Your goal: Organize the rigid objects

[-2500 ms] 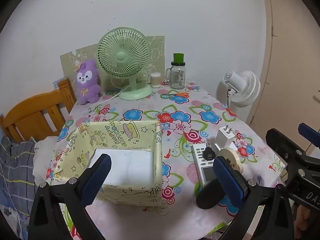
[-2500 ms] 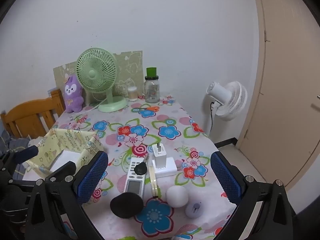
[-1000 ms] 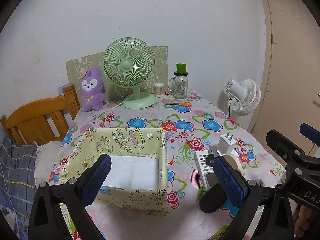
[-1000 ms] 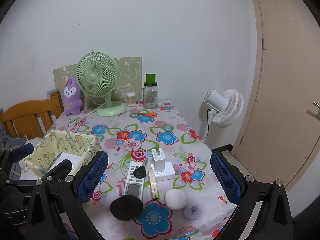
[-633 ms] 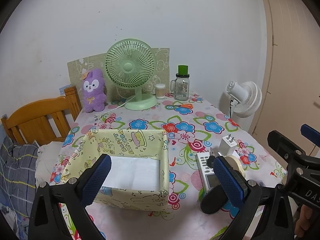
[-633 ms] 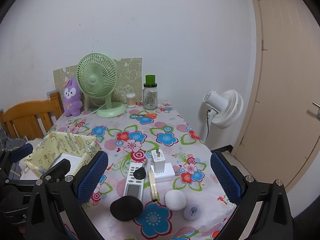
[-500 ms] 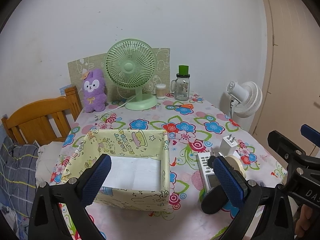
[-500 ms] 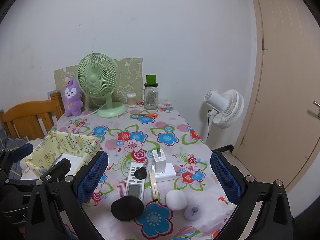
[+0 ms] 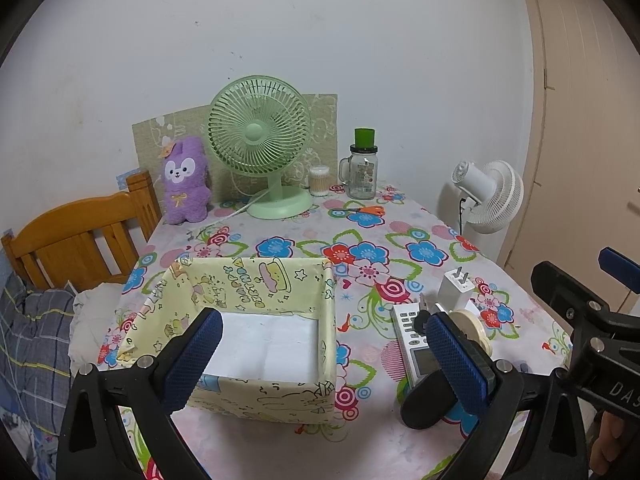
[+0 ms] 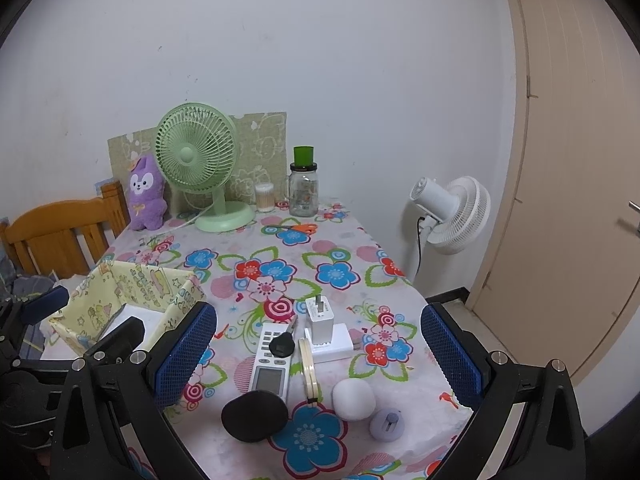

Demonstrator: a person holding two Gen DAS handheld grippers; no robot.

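On the flowered table [image 10: 336, 240] in front of you, the biggest task item is the yellow cartoon-print box [image 9: 256, 320], sitting near the table's front left with nothing in it but a white liner. To its right, well apart from the box, the small hard items lie clustered near the front edge: a white remote [image 10: 272, 364] with a black key fob [image 10: 282, 345] resting on it, a white power bank [image 10: 330, 343] carrying a plug adapter [image 10: 319, 318], a roll of tape [image 10: 307, 362] on edge, a black oval pad [image 10: 254, 415], a white ball [image 10: 354, 399] and a small lilac disc [image 10: 387, 424]. By the look of it, nothing has been sorted yet; every piece is left to move. Your left gripper [image 9: 320, 364] hangs over the box with its jaws spread wide and empty; your right gripper [image 10: 316, 356] frames the cluster, likewise spread and empty. The ball and disc sit closest to the table's front right edge, so they could roll or slide off. The middle of the table lies bare, giving you free passage from cluster to box; the green fan [image 10: 196, 160], jar [image 10: 303, 192] and plush toy [image 10: 145, 192] stand far back by the wall.
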